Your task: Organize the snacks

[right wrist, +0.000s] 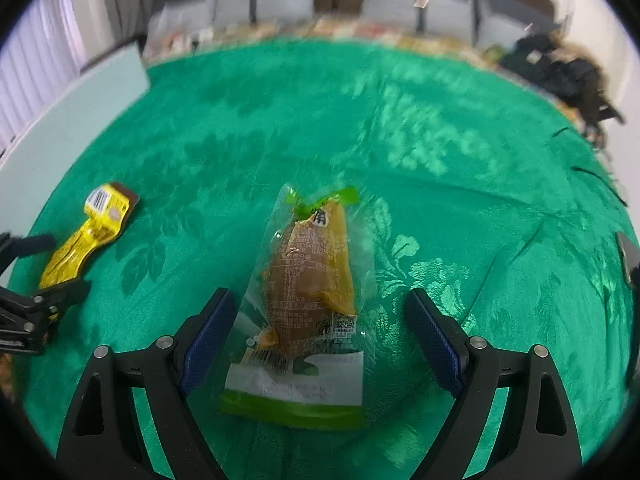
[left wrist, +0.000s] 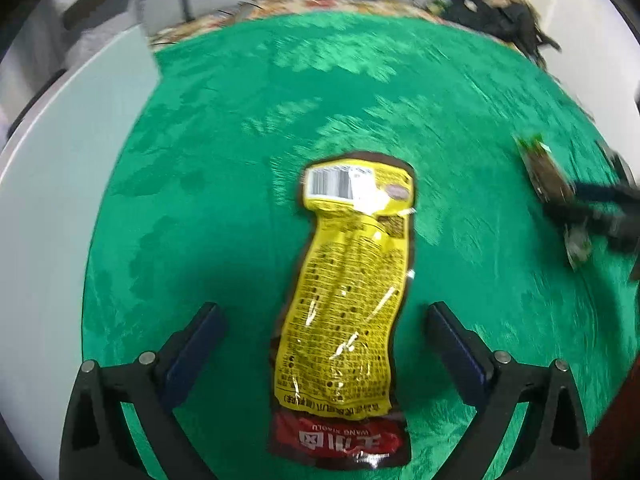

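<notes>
Left hand-held gripper [left wrist: 326, 316]: black hinged frame w/ flat dark-blue ribbed pads [left wrist: 456, 344], jaws set wide apart, nothing clamped. Between the pads, not touching either, lies the yellow snack pouch [left wrist: 348, 292]: long, narrow, waisted outline, glossy crinkled film, dense black print, barcode at the far end, dark red band w/ white lettering at the near end; dark brown edge trim. Pouch lies flat on the tabletop, lengthwise along the gripper axis. Right hand-held gripper [right wrist: 316, 312]: same build, blue textured pads [right wrist: 208, 336], jaws likewise spread, holding nothing. Between them, close to the left pad, sits the clear snack packet [right wrist: 308, 292]: transparent soft plastic, green strip at the far seal, white and lime-green panel at the near end, a lumpy brown-yellow piece inside, printed text over it. Packet lies flat, slightly tilted. Both items rest on the green cloth [right wrist: 440, 152], a sheen fabric w/ woven leaf and flower relief, a few creases at the right side. In right wrist view the yellow pouch is well apart to the left, w/ the other gripper around it. Pale smooth board [left wrist: 80, 160] borders the cloth at left. Background blurred; dark bundle [right wrist: 560, 68] at far right corner, nature unclear.
</notes>
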`<state>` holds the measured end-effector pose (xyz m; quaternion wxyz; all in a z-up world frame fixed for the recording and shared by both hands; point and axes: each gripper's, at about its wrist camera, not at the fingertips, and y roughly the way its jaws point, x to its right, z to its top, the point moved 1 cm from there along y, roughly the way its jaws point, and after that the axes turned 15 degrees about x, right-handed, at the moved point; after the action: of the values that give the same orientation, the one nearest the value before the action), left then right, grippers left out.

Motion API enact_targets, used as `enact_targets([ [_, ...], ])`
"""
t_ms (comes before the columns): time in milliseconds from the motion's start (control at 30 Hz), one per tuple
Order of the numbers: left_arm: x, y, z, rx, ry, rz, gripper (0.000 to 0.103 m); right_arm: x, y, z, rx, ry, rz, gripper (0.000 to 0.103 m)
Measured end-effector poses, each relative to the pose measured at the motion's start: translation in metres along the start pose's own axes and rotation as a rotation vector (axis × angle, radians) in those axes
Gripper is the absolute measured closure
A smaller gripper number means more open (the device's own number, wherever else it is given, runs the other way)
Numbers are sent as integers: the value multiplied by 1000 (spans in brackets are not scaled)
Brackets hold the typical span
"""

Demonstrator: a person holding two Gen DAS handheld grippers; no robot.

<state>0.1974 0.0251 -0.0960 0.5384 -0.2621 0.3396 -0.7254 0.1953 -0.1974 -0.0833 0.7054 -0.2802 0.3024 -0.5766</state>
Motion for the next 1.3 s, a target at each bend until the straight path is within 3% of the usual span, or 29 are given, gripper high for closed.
enact_targets([
  [67,1,2,1,-25,9,-12,4,13,0,14,-68,112,31,15],
  [167,2,2,1,-30,11,-14,9,27,4,32,-142,224,-4,15],
  [233,2,-3,2,-5,8,-9,25,24,4,40,-136,209,-40,15],
  [300,3,-9,4,13,8,-5,48,12,8,42,-149,173,-55,15],
  [367,2,-10,4,11,6,-1,50,-3,18,37,-177,137,-57,15],
  [400,0,-11,4,19,3,2,63,-10,23,32,-195,113,-63,15],
  [433,-2,-15,2,30,0,8,66,-15,27,28,-204,92,-71,18],
  [500,-10,-21,-4,32,-46,-6,68,-25,24,23,-176,20,-124,43],
  [533,-14,-24,-6,38,-66,-10,68,-29,18,23,-159,6,-113,44],
  [600,-24,-34,-13,54,-110,-17,68,-30,8,21,-151,32,-71,54],
  [667,-32,-46,-16,76,-165,-40,68,-32,-14,26,-98,50,-30,86],
  [733,-40,-60,-20,99,-223,-69,68,-33,-30,31,-69,73,-11,96],
  [867,-46,-81,-23,129,-294,-110,68,-34,-34,29,-98,53,-8,96],
  [933,-46,-90,-27,138,-309,-124,68,-27,-27,25,-138,93,17,94],
  [1100,-39,-99,-35,147,-283,-112,68,-13,-15,26,-133,233,-22,87],
  [1133,-38,-98,-36,143,-283,-112,68,-12,-11,27,-135,241,-31,83],
  [1200,-37,-98,-39,135,-288,-118,68,-23,7,28,-172,216,-81,66],
  [1233,-36,-99,-40,135,-289,-118,68,-25,12,27,-179,193,-106,49],
  [1267,-36,-100,-41,136,-289,-119,68,-30,20,27,-182,158,-151,40],
  [1300,-36,-102,-42,137,-288,-118,68,-31,27,25,-203,150,-170,40],
])
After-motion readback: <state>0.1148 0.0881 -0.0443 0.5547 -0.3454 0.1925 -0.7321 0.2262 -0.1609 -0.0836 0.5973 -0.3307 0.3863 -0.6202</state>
